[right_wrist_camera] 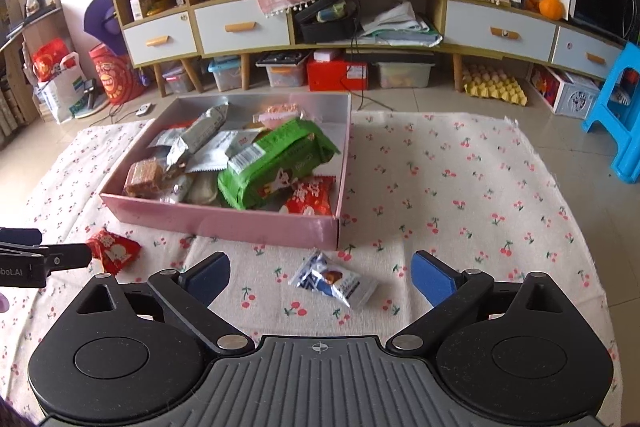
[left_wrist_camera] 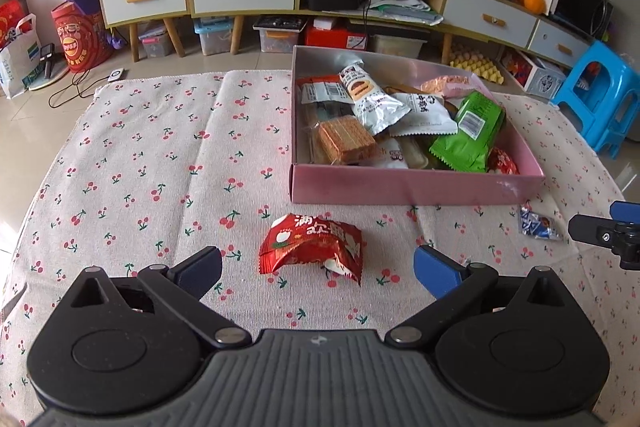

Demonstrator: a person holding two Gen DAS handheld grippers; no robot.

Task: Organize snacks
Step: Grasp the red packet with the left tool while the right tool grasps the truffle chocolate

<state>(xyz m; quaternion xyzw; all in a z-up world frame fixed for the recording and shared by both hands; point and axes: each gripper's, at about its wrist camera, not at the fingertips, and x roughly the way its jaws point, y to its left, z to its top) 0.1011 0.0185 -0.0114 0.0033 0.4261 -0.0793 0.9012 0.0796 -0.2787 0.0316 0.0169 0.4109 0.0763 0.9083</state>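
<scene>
Crinkled red foil snack packet (left_wrist_camera: 310, 247) lies on cherry-print cloth (left_wrist_camera: 140, 155), just in front of pink cardboard box (left_wrist_camera: 416, 187), between spread fingers of left gripper (left_wrist_camera: 318, 269); long axis across jaw gap. Left jaws released, hold nothing.

Small blue-white wrapped snack (right_wrist_camera: 334, 279) lies same way before right gripper (right_wrist_camera: 320, 277), jaws also released, axis slanted.

Right view shows second red packet (right_wrist_camera: 310, 199) inside box corner; left view shows mostly box wall there.
</scene>
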